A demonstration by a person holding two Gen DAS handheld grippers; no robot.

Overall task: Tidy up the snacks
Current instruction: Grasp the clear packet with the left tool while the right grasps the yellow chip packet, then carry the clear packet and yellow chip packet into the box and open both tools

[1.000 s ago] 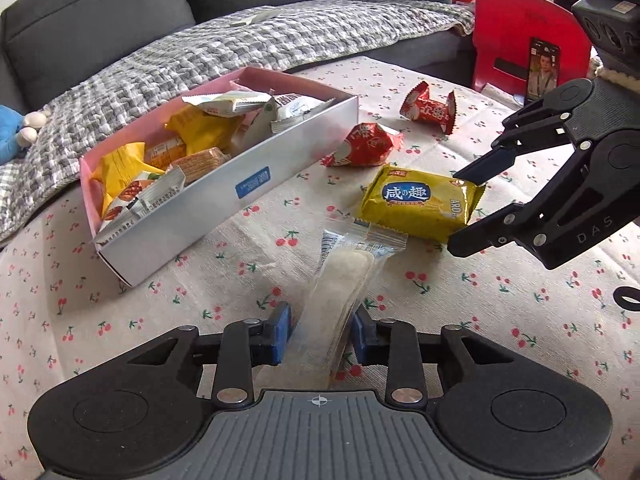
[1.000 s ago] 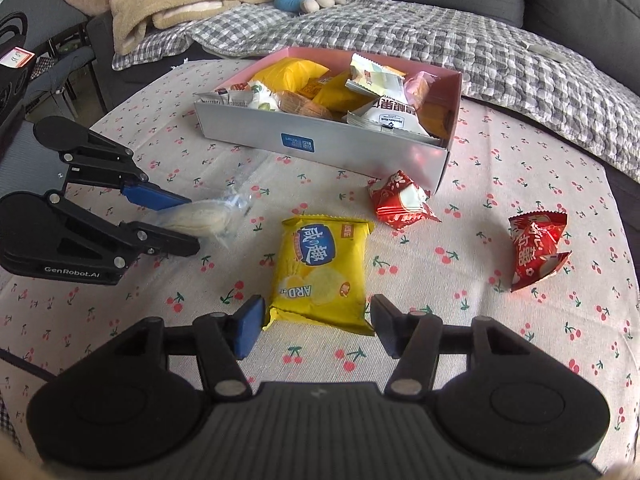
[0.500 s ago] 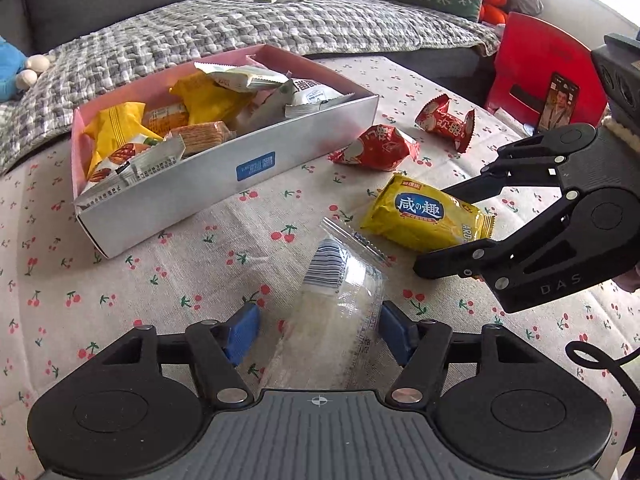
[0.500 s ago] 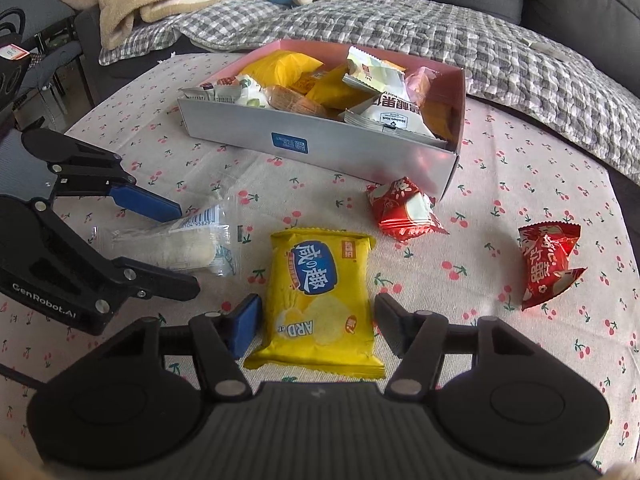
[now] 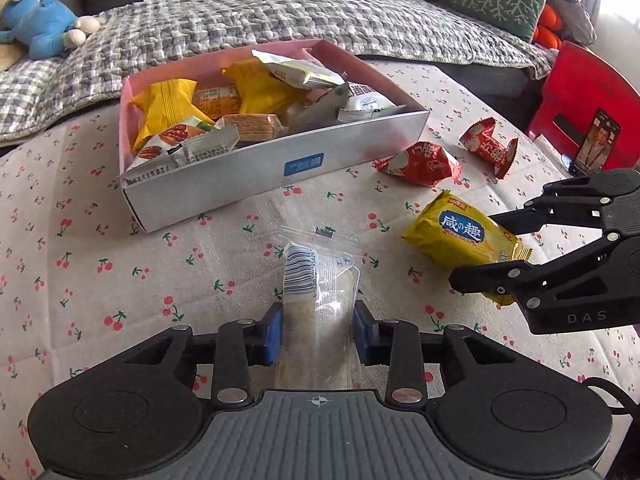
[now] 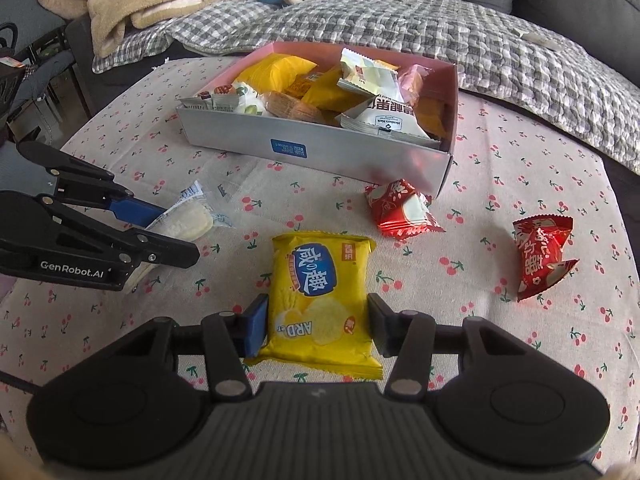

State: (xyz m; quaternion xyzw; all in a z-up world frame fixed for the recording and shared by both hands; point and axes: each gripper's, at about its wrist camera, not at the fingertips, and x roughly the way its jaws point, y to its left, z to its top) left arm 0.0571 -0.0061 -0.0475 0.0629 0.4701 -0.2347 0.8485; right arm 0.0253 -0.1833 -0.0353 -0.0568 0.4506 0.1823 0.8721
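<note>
On the desk [image 6: 520, 160] the box [image 6: 340, 156] stands at 12 o'clock, with many snack packets inside it. Before the box, at the centre, lies the chip packet [image 6: 320, 300]. At 9 o'clock from this packet lies the clear packet [image 6: 188, 220]. At 2 o'clock from it, just beside the box corner, lies one small wrapped snack [image 6: 404, 210]; a second wrapped snack [image 6: 540, 252] lies at 3 o'clock, well apart. Behind the desk is the sofa [image 6: 440, 28].
</note>
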